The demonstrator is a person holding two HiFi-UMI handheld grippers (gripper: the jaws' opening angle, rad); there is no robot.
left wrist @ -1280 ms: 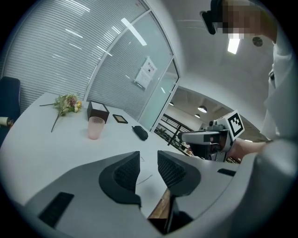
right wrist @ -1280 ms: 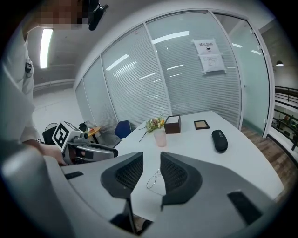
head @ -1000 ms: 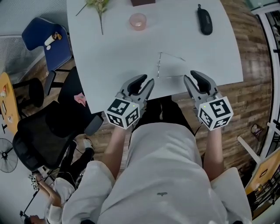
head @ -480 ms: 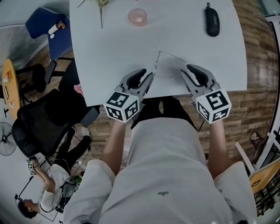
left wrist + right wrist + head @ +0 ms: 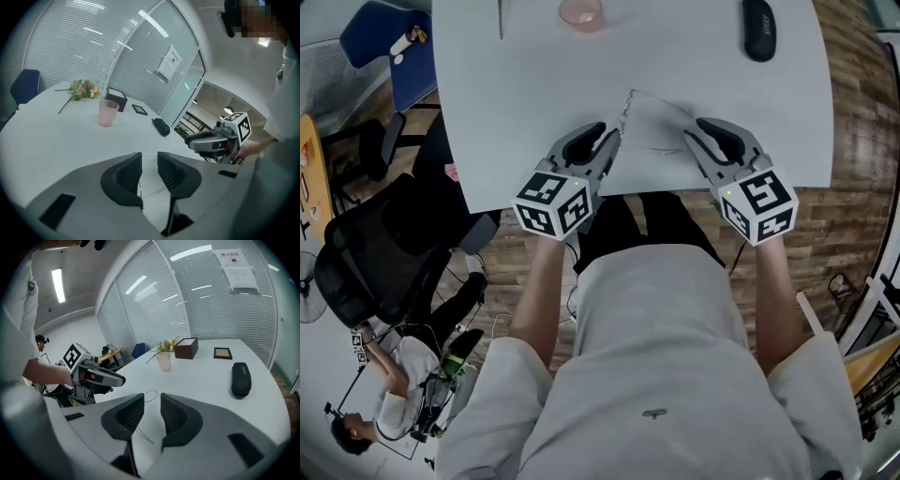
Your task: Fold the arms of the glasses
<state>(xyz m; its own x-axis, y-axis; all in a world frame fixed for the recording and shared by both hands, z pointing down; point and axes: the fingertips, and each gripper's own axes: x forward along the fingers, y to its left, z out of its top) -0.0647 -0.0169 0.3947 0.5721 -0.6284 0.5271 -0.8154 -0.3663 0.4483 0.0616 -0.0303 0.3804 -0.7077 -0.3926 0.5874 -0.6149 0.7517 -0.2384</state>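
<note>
- The glasses (image 5: 647, 117), a thin wire pair, lie on the white table (image 5: 534, 94) near its front edge, between the two grippers, with their arms seemingly spread (the wire is too fine to be sure).
- The left gripper (image 5: 614, 136) points at the frame's left end. Its jaws have just been closing a little, yet a narrow gap remains.
- In the left gripper view a strand of the glasses (image 5: 153, 191) shows in the gap of the left gripper (image 5: 149, 157), and neither pad presses on it.
- The right gripper (image 5: 692, 131) sits at the frame's right side, angled down toward the table.
- In the right gripper view its jaws are likewise slightly apart: the right gripper (image 5: 152, 401) has the wire of the glasses (image 5: 150, 394) lying loose in the slot.
- Farther back on the table stand a pink cup (image 5: 581, 11) and a black case (image 5: 759, 17), both well apart from the glasses.
</note>
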